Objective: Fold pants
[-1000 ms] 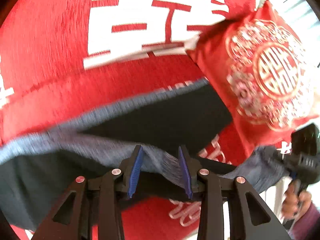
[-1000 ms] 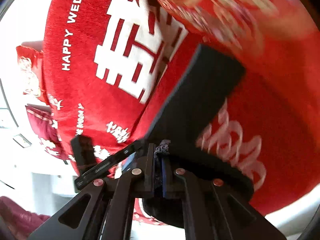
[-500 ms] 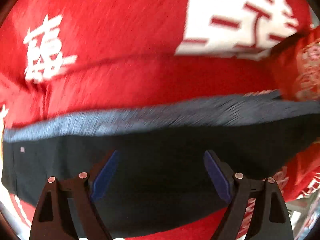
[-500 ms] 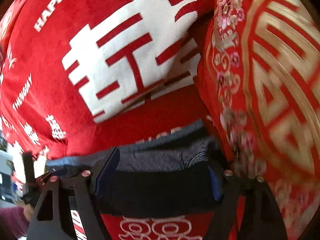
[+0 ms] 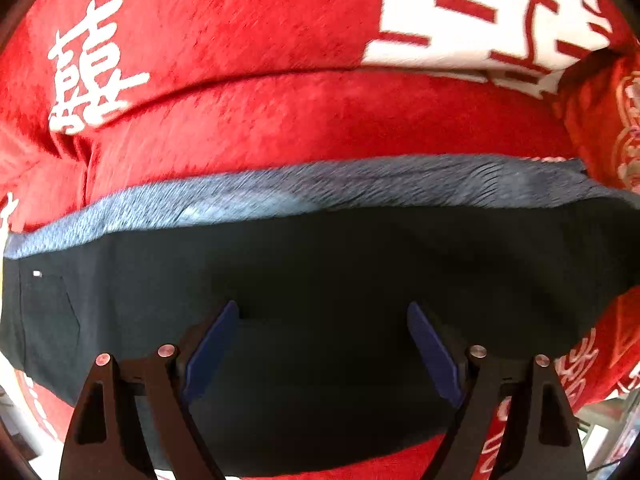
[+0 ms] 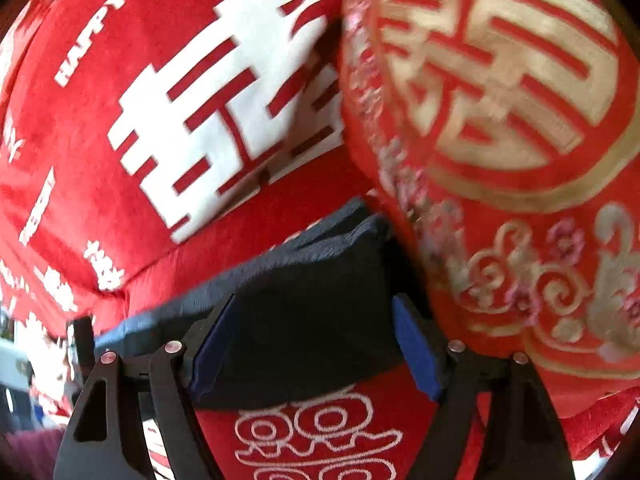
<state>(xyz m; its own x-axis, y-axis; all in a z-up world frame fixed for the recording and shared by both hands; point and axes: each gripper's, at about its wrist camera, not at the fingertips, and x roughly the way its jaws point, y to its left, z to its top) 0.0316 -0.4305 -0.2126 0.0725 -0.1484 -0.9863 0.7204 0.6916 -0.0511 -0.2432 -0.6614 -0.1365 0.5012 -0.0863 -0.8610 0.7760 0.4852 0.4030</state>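
Note:
The dark pants (image 5: 320, 264) lie flat and folded on the red sofa, with a lighter grey-blue inner band (image 5: 280, 192) along their far edge. My left gripper (image 5: 322, 344) is open just above the near part of the pants, holding nothing. In the right wrist view the end of the pants (image 6: 312, 312) lies against a cushion, and my right gripper (image 6: 314, 344) is open over it, holding nothing.
The red sofa cover (image 5: 280, 112) with white characters rises behind the pants. A red cushion with a gold emblem (image 6: 500, 140) leans right beside the pants' end. The other gripper's dark body (image 6: 82, 340) shows at the left of the right wrist view.
Both grippers have let go of the pants and opened wide. The pants, held up a second ago, now lie flat on the sofa. The left gripper moved left.

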